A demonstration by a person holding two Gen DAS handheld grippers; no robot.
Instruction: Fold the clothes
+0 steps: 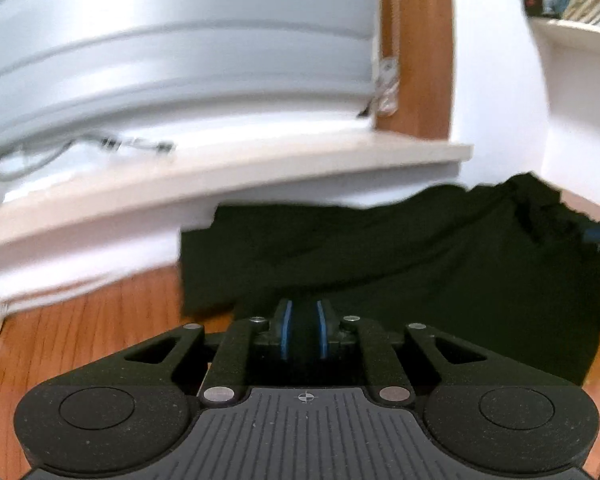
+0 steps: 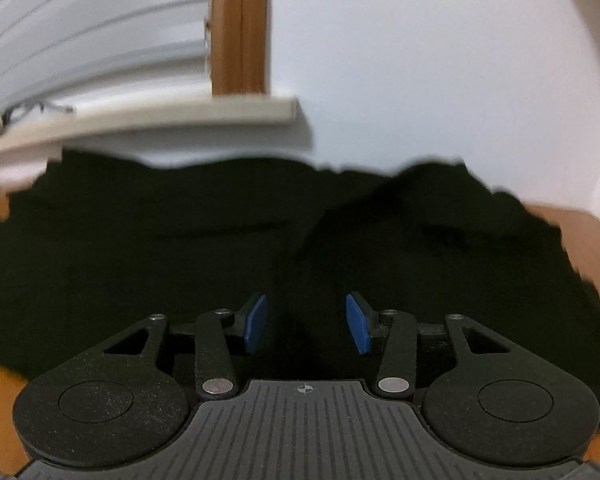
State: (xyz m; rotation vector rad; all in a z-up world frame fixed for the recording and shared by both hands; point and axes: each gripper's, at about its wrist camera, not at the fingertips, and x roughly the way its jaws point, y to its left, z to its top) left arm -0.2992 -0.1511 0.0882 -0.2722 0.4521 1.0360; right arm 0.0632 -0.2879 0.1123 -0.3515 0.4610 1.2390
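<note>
A black garment (image 1: 420, 256) lies spread on the wooden table (image 1: 80, 340), reaching back to the white wall. In the left wrist view its near edge rises into my left gripper (image 1: 302, 320), whose blue pads stand close together with dark cloth pinched between them. In the right wrist view the same black garment (image 2: 140, 240) fills the lower half, rumpled into a fold near the middle. My right gripper (image 2: 306, 320) hangs just over it with its blue pads (image 2: 256, 324) set well apart; dark cloth shows below the gap, and the pads do not press on it.
A pale window sill (image 1: 220, 172) juts out above the table's back edge, with grey-white blinds (image 1: 160, 60) and a wooden frame (image 1: 416, 60) above it. A white shelf with books (image 1: 572, 4) stands at the upper right. Bare wood (image 2: 580, 232) shows to the garment's right.
</note>
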